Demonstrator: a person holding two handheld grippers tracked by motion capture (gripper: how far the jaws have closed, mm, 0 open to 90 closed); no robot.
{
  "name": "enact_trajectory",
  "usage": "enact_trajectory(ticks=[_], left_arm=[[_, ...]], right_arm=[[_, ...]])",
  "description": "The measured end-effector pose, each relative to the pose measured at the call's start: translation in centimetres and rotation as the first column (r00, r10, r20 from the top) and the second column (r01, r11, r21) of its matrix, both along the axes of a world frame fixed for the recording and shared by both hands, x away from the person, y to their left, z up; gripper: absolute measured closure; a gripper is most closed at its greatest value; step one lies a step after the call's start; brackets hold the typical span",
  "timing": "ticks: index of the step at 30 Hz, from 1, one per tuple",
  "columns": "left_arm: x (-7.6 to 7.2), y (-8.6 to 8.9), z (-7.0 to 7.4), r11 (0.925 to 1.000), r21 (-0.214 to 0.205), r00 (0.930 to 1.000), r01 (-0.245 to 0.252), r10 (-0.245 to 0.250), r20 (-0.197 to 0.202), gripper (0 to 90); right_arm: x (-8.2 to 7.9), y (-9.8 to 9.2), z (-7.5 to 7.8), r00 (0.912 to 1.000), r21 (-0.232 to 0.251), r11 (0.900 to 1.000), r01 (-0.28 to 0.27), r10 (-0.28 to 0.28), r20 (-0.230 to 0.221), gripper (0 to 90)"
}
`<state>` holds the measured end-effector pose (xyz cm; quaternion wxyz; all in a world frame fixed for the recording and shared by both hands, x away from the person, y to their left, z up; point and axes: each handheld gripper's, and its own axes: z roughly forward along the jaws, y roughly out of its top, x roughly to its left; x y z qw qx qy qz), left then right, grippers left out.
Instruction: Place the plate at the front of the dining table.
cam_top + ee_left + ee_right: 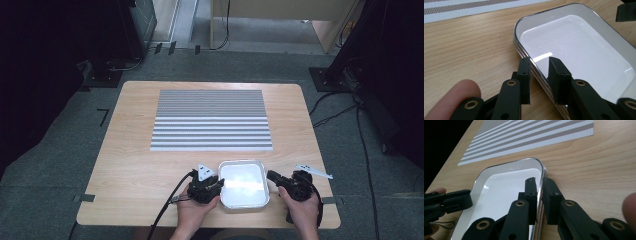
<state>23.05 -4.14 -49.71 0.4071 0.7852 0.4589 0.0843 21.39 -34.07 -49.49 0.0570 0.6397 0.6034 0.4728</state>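
A shallow white tray with a metal rim lies on the wooden table near its front edge. My left gripper sits at the tray's left side. In the left gripper view my left gripper straddles the tray's rim, one jaw outside and one inside, with a small gap showing. My right gripper is at the tray's right side. In the right gripper view my right gripper has its jaws pinched on the tray's rim. The tray holds nothing.
A grey-and-white striped placemat lies flat on the table beyond the tray, also seen as the placemat and the placemat. Black stands and cables ring the table on the carpet. The table's front edge is just below my hands.
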Motion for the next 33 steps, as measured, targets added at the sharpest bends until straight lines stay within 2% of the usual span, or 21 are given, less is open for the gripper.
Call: enact_trajectory(ticks=[5, 11, 18, 22, 25, 31, 33], left_arm=[[0.2, 0.4, 0.1, 0.9994, -0.034, 0.9997, 0.009, -0.009, -0.021, 76.6], [0.3, 0.7, 0.3, 0.9987, -0.048, 0.9997, 0.015, -0.016, -0.019, 80.9], [0.5, 0.9, 0.2, 0.9971, -0.075, 0.9989, 0.013, -0.016, -0.043, 81.9], [0.8, 1.3, 0.1, 0.9934, -0.115, 0.9970, 0.002, -0.011, -0.076, 82.5], [0.9, 1.3, 0.1, 0.9922, -0.124, 0.9963, 0.000, -0.010, -0.086, 82.7], [0.9, 1.6, 0.1, 0.9880, -0.154, 0.9956, -0.001, -0.013, -0.093, 83.6], [1.0, 1.6, 0.0, 0.9863, -0.165, 0.9949, 0.000, -0.017, -0.100, 83.1]], right_arm=[[0.2, 0.1, -0.4, 0.9995, 0.005, 1.0000, -0.005, 0.005, -0.031, 85.0], [0.3, 0.3, -0.7, 0.9976, 0.014, 0.9997, -0.018, 0.018, -0.067, 88.0], [0.4, -0.1, -1.1, 0.9959, 0.082, 0.9966, 0.007, 0.000, -0.091, 88.9], [0.4, -0.3, -1.3, 0.9933, 0.128, 0.9915, 0.026, -0.011, -0.115, 89.3], [0.4, -0.4, -1.4, 0.9922, 0.150, 0.9882, 0.032, -0.013, -0.124, 89.6], [0.3, -0.3, -1.3, 0.9937, 0.136, 0.9900, 0.038, -0.023, -0.110, 89.6], [0.2, -0.4, -1.2, 0.9946, 0.150, 0.9879, 0.039, -0.024, -0.101, 89.7]])
